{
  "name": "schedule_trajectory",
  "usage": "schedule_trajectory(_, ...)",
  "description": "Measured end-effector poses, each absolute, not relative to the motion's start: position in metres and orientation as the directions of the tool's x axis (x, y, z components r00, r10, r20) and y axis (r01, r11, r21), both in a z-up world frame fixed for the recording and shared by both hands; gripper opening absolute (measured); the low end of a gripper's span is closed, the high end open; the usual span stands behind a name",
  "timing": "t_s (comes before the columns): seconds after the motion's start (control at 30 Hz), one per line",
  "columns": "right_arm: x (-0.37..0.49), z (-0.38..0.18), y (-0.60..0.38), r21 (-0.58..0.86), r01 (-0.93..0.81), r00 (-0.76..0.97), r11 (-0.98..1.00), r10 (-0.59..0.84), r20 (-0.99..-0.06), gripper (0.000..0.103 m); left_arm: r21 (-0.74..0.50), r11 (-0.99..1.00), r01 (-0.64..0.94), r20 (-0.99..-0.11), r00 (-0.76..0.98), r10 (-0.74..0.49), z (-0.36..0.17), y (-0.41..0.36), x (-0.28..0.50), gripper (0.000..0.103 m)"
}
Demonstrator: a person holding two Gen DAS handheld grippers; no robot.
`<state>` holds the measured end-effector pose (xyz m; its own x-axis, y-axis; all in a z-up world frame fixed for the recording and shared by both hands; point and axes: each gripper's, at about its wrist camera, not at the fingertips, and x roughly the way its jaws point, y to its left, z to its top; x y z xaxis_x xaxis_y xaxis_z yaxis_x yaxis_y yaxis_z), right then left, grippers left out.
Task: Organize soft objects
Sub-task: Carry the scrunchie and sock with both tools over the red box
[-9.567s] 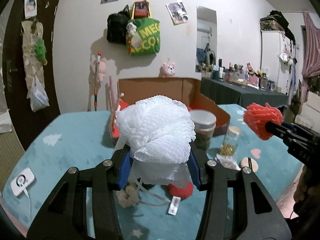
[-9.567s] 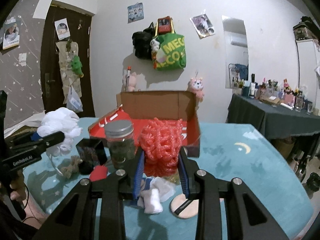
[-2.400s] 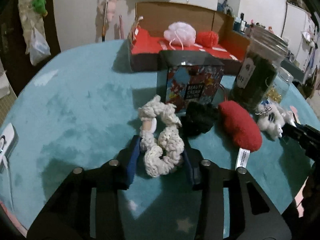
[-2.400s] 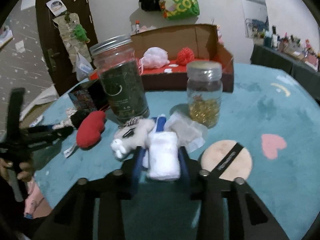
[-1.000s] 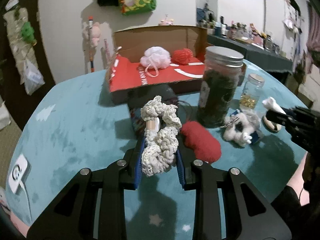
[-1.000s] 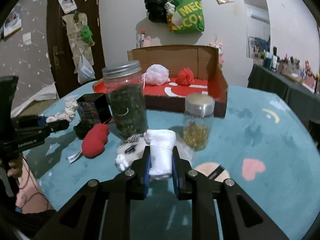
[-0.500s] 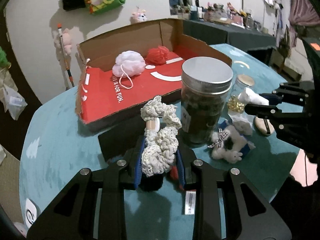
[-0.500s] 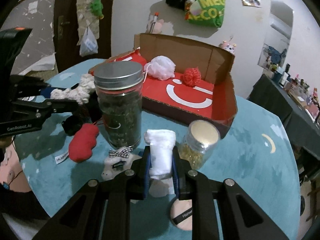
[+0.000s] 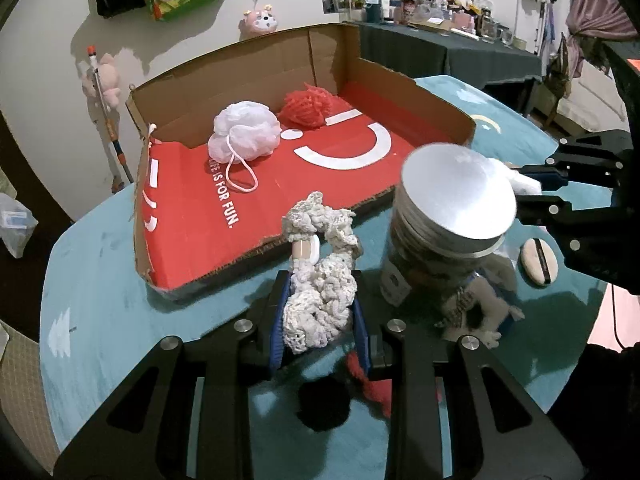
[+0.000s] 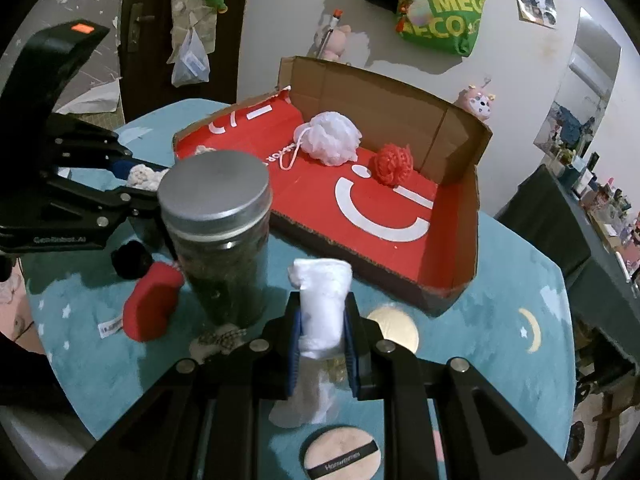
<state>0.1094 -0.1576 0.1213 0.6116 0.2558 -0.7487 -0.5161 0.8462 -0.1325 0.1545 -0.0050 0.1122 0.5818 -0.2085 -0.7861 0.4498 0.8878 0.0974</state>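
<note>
Both soft things have been lifted off the table and carried toward the cardboard box (image 9: 344, 56) — a second ago they were held low among the clutter, and now the box's red floor fills the view ahead of each gripper.

The left gripper (image 9: 318, 316) is clamped on the knitted cream scrunchie (image 9: 320, 300), which is held clear of the teal table (image 9: 100, 300) just short of the box's near edge. The right gripper (image 10: 322, 330) is closed on the rolled white cloth (image 10: 322, 300), held above the table beside the tall jar (image 10: 218, 232) and also short of the box.

Inside the box the white bath puff (image 9: 246, 136) and the red bath puff (image 9: 310, 104) are already lying against the back wall. The pickup can therefore be judged finished for this pair, and the carry is under way — what remains is for each to be brought over the rim and let go on the bare red floor.

The red plush piece (image 10: 152, 306), the black scrunchie (image 10: 132, 258) and the small plush toy (image 9: 480, 312) are left on the table, so further trips will likely be needed. The jar stands close between the two grippers and could be knocked.
</note>
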Motion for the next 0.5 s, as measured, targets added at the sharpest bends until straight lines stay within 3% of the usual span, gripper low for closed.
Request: schedule_trajectory(0.5, 0.168, 0.137, -0.168, 0.116, -0.526, 0.514, 0.842, 0.424, -0.746, 0.02, 0.001, 0.887, 0.462, -0.775, 0.561, -0.291, 0.125, 0.005, 0.2, 0.026)
